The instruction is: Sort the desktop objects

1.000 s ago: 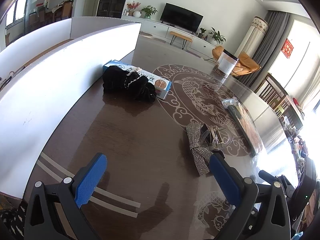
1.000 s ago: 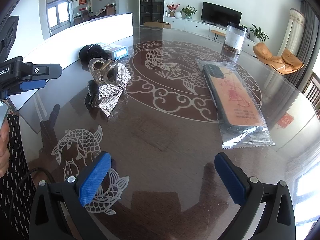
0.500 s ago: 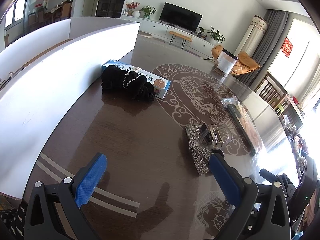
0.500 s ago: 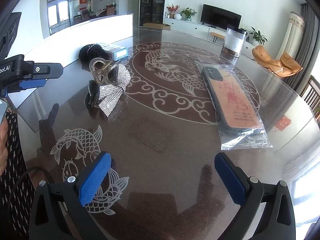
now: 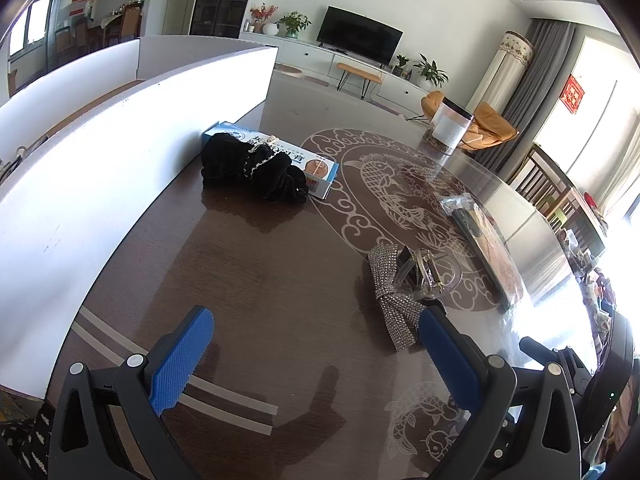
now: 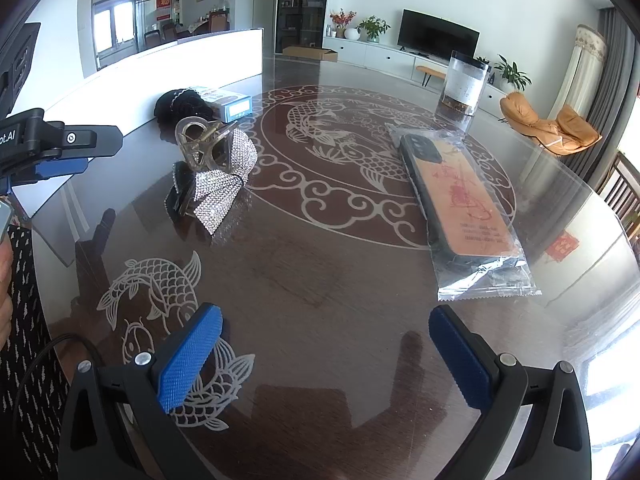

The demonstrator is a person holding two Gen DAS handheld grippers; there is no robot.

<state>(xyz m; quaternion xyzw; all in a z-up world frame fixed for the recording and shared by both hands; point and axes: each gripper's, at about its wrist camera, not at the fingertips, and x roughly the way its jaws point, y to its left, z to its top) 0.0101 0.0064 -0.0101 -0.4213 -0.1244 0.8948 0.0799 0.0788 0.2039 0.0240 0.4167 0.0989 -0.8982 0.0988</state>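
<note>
Sorting looks barely begun: both the left tool (image 5: 312, 340) and right tool (image 6: 324, 340) hover released over the tabletop (image 6: 320, 272), with the rhinestone hair clip (image 5: 394, 292) just beside the left one, its likely first grasp.

One hair clip (image 6: 212, 168), scrunchie (image 5: 252, 168), box (image 5: 316, 168), phone case (image 6: 456, 196), jar (image 6: 464, 84).

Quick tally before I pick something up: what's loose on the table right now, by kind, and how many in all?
Hair accessories: 2, the rhinestone bow clip and the black scrunchie
Boxes: 1, the blue-and-white box under the scrunchie
Bagged phone cases: 1, the phone case
Jars: 1, the clear jar
Total: 5
</note>
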